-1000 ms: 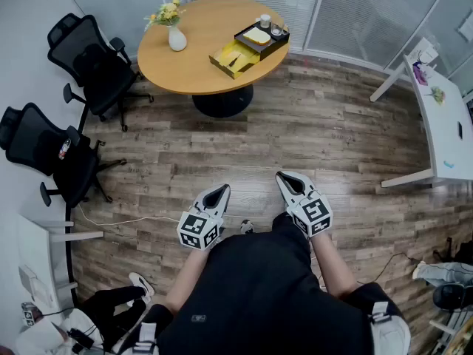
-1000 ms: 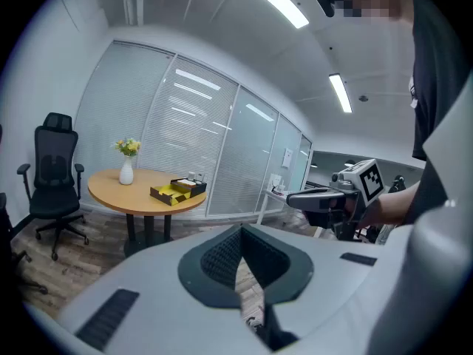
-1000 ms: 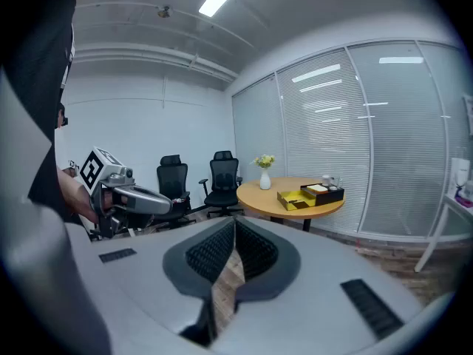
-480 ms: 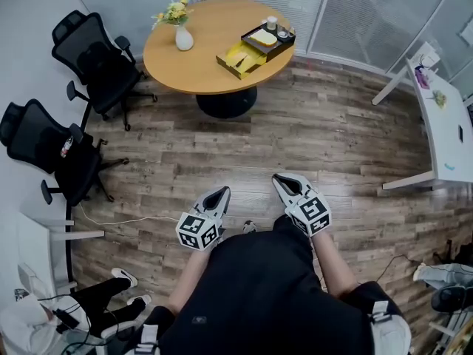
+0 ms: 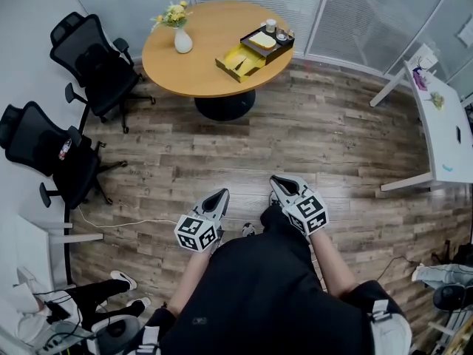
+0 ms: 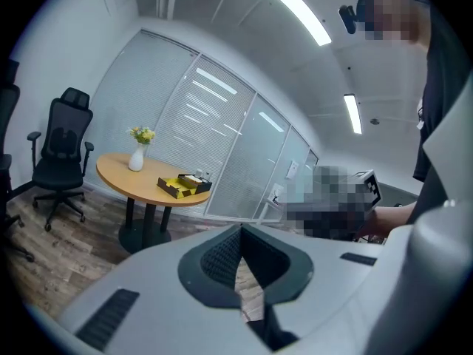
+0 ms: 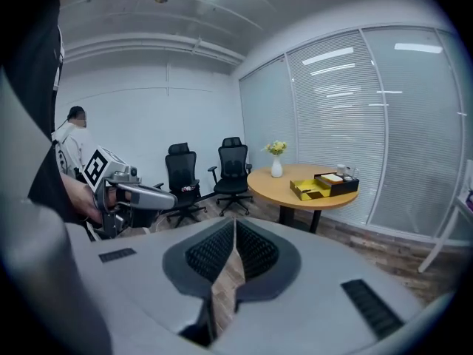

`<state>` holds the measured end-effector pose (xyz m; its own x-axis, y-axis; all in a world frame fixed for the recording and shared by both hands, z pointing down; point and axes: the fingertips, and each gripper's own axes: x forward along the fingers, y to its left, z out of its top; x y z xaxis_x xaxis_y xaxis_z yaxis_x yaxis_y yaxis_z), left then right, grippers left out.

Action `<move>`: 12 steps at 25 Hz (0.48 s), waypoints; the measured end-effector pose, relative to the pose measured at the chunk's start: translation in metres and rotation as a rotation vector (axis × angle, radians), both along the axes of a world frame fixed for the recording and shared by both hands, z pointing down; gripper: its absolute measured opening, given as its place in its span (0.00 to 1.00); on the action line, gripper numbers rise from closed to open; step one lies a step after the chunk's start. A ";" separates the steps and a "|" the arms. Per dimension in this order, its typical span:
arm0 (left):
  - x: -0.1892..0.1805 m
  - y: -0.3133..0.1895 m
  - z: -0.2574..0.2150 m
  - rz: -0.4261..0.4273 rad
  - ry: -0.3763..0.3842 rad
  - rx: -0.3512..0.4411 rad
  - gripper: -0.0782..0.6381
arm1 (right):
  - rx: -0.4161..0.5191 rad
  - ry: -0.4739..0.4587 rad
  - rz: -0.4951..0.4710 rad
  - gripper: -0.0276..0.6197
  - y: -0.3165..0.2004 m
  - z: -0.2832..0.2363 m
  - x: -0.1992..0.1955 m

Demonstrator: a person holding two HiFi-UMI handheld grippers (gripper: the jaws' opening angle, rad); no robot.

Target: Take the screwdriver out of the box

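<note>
Little change over the last second: only a slight drift of the round desk (image 5: pixel 185 65) in the head view, no real closing-in. Far off across the wood floor, on the desk's right part, the yellow box (image 5: pixel 238 59); no telling the screwdriver inside it from here. Near the body, left tongs (image 5: pixel 219 194) and right tongs (image 5: pixel 281 183), both pressed together, pinching nothing. Probably leaves the whole approach, and the grasp itself, still ahead.

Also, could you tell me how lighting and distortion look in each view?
Head view: sharp, evenly lit, soft glare on the wooden floor. Left gripper view: strong fisheye, dark corners, ceiling light blown out. Right gripper view: same fisheye, round table sharp.
</note>
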<state>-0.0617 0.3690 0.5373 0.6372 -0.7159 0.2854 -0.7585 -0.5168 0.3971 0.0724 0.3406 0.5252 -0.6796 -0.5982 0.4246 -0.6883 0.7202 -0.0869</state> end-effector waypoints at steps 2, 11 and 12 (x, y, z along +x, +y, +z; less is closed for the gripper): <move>-0.002 -0.005 -0.002 -0.001 0.002 0.001 0.12 | 0.008 0.003 0.000 0.05 -0.007 -0.002 -0.003; -0.002 -0.029 -0.008 -0.014 -0.008 -0.003 0.12 | -0.064 0.002 0.001 0.05 -0.039 0.014 -0.001; -0.004 -0.031 -0.009 -0.016 -0.010 -0.001 0.12 | -0.062 0.002 -0.003 0.05 -0.043 0.014 -0.002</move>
<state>-0.0652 0.3379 0.5279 0.6226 -0.7257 0.2928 -0.7708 -0.5040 0.3897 0.0702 0.2976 0.5388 -0.6802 -0.5691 0.4620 -0.6866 0.7154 -0.1298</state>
